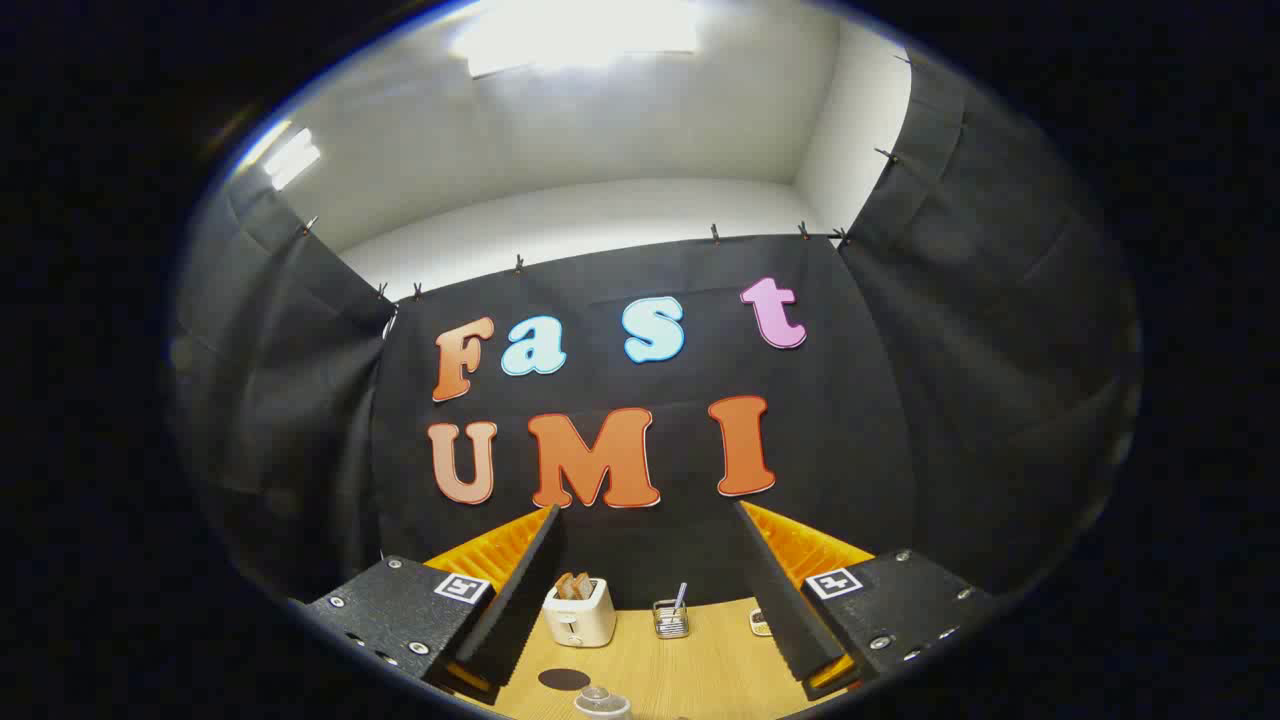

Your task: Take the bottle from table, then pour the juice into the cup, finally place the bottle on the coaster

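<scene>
My gripper stands open above the wooden table, its two black fingers spread wide with nothing between them. Below the fingers, near the table's front, a dark round coaster lies flat. Just in front of it the clear top of a glass vessel shows; I cannot tell whether it is the cup or the bottle. Most of that vessel is cut off from sight.
A cream toaster with toast in it stands at the back of the table beside the left finger. A small wire holder with a utensil stands to its right. A small white object is partly hidden by the right finger.
</scene>
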`<state>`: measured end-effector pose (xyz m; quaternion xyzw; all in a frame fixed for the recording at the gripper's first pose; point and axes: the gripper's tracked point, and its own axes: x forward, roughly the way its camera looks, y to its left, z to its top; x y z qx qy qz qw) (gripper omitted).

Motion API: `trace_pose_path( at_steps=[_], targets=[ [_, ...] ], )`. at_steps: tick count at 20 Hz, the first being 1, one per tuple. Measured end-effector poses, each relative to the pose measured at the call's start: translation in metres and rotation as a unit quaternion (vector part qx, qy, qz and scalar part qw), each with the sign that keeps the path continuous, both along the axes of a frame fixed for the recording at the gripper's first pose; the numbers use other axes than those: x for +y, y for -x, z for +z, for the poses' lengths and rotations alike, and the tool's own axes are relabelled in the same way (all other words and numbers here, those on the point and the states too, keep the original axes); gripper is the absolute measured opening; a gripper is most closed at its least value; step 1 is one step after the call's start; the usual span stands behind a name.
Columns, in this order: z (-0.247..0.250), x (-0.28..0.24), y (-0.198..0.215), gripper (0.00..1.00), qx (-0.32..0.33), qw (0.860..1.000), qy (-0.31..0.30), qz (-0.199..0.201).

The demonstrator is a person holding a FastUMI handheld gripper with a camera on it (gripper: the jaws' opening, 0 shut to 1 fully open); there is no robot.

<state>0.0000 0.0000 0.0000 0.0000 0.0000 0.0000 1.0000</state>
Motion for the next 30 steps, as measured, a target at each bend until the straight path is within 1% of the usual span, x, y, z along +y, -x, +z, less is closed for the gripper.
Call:
trace_pose_path(
  at_steps=[9,21,24,30],
  targets=[
    [-0.012,0.021,-0.003,0.99,0.015,1.0,0.012,0.022],
    [-0.013,0.02,-0.002,0.99,0.016,1.0,0.005,0.022],
    [-0.014,0.026,0.004,0.99,0.016,0.999,0.006,0.032],
    [-0.037,0.042,0.013,0.99,0.034,0.998,0.015,0.054]
  ],
)
